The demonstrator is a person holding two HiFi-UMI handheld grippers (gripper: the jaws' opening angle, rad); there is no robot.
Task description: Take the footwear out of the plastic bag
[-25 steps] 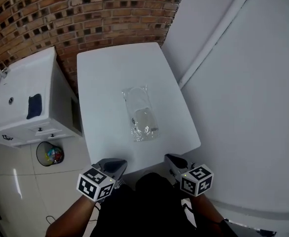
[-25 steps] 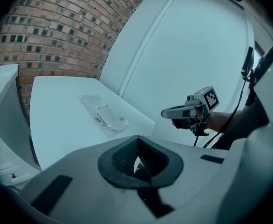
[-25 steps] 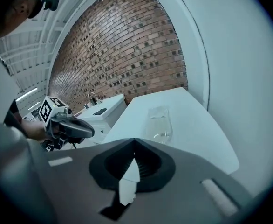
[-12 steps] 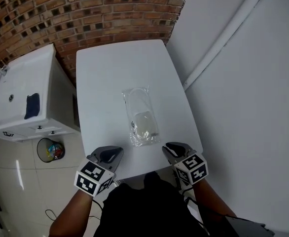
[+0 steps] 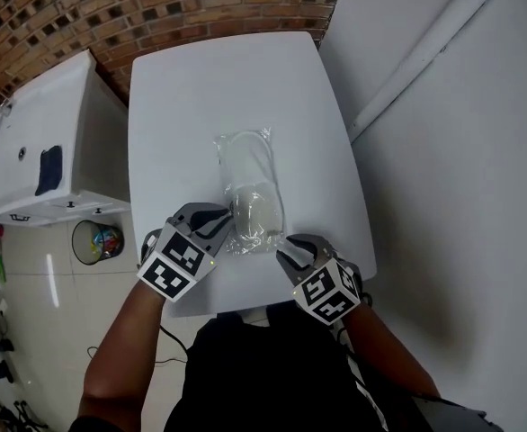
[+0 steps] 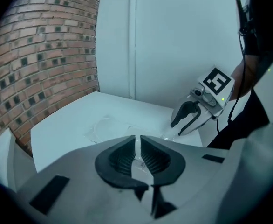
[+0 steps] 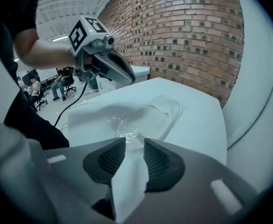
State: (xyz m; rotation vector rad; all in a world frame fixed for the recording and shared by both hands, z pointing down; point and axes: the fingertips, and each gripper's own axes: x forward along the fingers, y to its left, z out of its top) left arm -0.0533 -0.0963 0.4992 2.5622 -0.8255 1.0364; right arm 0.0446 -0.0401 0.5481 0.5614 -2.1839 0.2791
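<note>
A clear plastic bag (image 5: 247, 192) lies lengthwise in the middle of the white table (image 5: 174, 115), with pale white footwear (image 5: 254, 214) inside it. My left gripper (image 5: 217, 228) is at the bag's near left corner. Its jaws are opening, with only a narrow gap, and the crinkled plastic (image 6: 109, 127) lies just past the tips. My right gripper (image 5: 289, 248) is at the near right corner. Its jaws are opening wider, and the bag's crumpled end (image 7: 127, 127) is right ahead of them, not pinched. Each gripper shows in the other's view: the right gripper (image 6: 185, 120) and the left gripper (image 7: 127, 78).
A white cabinet (image 5: 30, 160) stands left of the table, with a waste bin (image 5: 97, 241) on the floor beside it. A brick wall (image 5: 156, 3) lies behind the table and a white wall (image 5: 461, 151) runs close along its right edge. Seated people (image 7: 57, 85) are far off.
Both grippers have moved forward from below the table's near edge to the near end of the bag. The bag has not moved.
</note>
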